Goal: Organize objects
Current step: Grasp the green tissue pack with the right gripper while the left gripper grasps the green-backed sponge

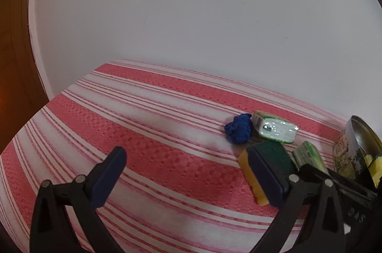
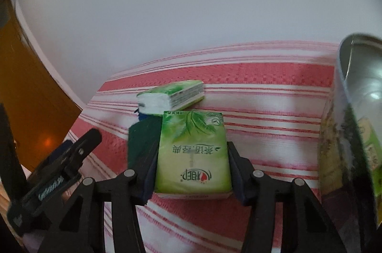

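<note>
A green tissue pack [image 2: 193, 155] lies flat on the red and white striped cloth [image 2: 274, 133]. My right gripper [image 2: 192, 148] is shut on it, a pad against each long side. Close behind it are a second green tissue pack [image 2: 172, 95], a yellow sponge with a dark green top [image 1: 262, 164] and a crumpled blue cloth [image 1: 238, 129]. In the left wrist view my left gripper [image 1: 186, 157] stands open over bare cloth, its right finger [image 1: 265, 176] in front of the sponge.
An open metal tin [image 2: 353, 109] with a printed side stands at the right and holds something yellow [image 1: 374, 167]. A white wall [image 1: 191, 14] rises behind the table. A brown wooden surface [image 1: 14, 86] stands at the left.
</note>
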The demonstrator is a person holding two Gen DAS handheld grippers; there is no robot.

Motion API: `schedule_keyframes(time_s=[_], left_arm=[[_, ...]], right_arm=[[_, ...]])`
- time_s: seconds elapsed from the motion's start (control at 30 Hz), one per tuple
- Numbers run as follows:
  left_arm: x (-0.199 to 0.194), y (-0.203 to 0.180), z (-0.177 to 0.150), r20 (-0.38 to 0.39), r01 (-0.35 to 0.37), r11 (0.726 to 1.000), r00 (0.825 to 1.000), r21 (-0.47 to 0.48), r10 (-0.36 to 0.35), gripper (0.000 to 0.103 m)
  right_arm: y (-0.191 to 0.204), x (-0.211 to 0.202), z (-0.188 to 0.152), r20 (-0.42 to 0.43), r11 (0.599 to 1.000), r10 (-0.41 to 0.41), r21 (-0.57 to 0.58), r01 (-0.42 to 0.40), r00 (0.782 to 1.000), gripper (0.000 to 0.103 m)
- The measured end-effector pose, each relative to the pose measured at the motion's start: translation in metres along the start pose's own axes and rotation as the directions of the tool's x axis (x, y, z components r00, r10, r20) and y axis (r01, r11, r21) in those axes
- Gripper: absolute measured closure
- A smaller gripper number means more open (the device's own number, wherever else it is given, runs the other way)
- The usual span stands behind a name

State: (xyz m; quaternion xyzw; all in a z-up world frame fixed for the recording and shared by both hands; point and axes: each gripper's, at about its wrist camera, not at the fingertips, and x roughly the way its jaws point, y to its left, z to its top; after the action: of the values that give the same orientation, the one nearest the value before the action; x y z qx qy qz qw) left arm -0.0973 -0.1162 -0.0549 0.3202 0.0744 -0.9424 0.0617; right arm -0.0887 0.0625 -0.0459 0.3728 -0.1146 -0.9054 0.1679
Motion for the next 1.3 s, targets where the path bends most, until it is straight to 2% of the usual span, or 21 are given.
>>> schedule_keyframes(time_s=[0.17, 0.3, 0.4, 0.5, 0.6, 0.67, 0.77, 0.83, 0.9, 0.93, 0.97, 1.07, 1.13, 1.27, 1.3], left_arm=[[0.000, -0.009, -0.002, -0.014, 0.080, 0.997, 0.997, 0.020, -0.079, 0.000], [0.000, -0.020, -0.004, -0.020, 0.136, 0.990, 0.991, 0.025, -0.136, 0.000], [0.009, -0.036, -0.007, -0.075, 0.168, 0.986, 0.983, 0.019, -0.166, 0.000], [0.016, -0.055, -0.008, -0.102, 0.124, 0.991, 0.988, 0.043, -0.119, 0.000], [0.027, -0.068, -0.006, -0.129, 0.079, 0.997, 0.989, 0.015, -0.076, 0.003], [0.037, -0.077, -0.007, -0.175, 0.086, 0.996, 0.981, -0.003, -0.085, 0.003], [0.051, -0.083, -0.008, -0.237, 0.113, 0.993, 0.965, -0.017, -0.114, 0.010], [0.050, -0.080, -0.008, -0.230, 0.130, 0.991, 0.964, -0.034, -0.134, 0.013], [0.046, -0.074, -0.008, -0.219, 0.133, 0.990, 0.966, -0.049, -0.140, 0.028], [0.045, -0.071, -0.008, -0.215, 0.158, 0.986, 0.962, -0.052, -0.166, 0.031], [0.043, -0.069, -0.009, -0.211, 0.169, 0.984, 0.961, -0.052, -0.176, 0.042], [0.038, -0.064, -0.011, -0.201, 0.175, 0.983, 0.962, -0.064, -0.184, 0.043], [0.034, -0.064, -0.011, -0.187, 0.139, 0.988, 0.971, -0.061, -0.148, 0.043], [0.020, -0.065, -0.010, -0.134, 0.117, 0.992, 0.984, -0.038, -0.121, 0.043], [0.018, -0.065, -0.009, -0.126, 0.115, 0.993, 0.985, -0.035, -0.118, 0.043]], right_arm=[[0.016, -0.034, -0.007, 0.147, 0.991, -0.082, -0.094, 0.097, 0.986, 0.048], [0.023, -0.056, -0.003, 0.254, 0.985, -0.081, -0.126, 0.116, 0.964, 0.048], [0.019, -0.069, 0.000, 0.298, 0.982, -0.104, -0.119, 0.144, 0.949, 0.048], [0.010, -0.073, 0.005, 0.310, 0.983, -0.126, -0.088, 0.160, 0.942, 0.048], [0.001, -0.078, 0.008, 0.323, 0.982, -0.141, -0.076, 0.175, 0.936, 0.048], [-0.003, -0.079, 0.009, 0.325, 0.984, -0.141, -0.061, 0.169, 0.935, 0.048], [-0.004, -0.082, 0.011, 0.325, 0.985, -0.143, -0.049, 0.167, 0.935, 0.048], [-0.005, -0.081, 0.012, 0.318, 0.985, -0.142, -0.048, 0.165, 0.937, 0.048], [-0.006, -0.080, 0.012, 0.312, 0.986, -0.138, -0.044, 0.160, 0.940, 0.048], [-0.007, -0.079, 0.013, 0.310, 0.986, -0.139, -0.043, 0.160, 0.941, 0.048], [-0.007, -0.079, 0.013, 0.308, 0.986, -0.141, -0.041, 0.161, 0.941, 0.048], [-0.009, -0.077, 0.013, 0.301, 0.987, -0.138, -0.039, 0.157, 0.944, 0.048], [-0.010, -0.076, 0.013, 0.297, 0.986, -0.140, -0.044, 0.160, 0.945, 0.048], [-0.017, -0.079, 0.011, 0.298, 0.983, -0.146, -0.060, 0.171, 0.943, 0.048], [-0.010, -0.068, 0.014, 0.297, 0.983, -0.151, -0.059, 0.176, 0.943, 0.048]])
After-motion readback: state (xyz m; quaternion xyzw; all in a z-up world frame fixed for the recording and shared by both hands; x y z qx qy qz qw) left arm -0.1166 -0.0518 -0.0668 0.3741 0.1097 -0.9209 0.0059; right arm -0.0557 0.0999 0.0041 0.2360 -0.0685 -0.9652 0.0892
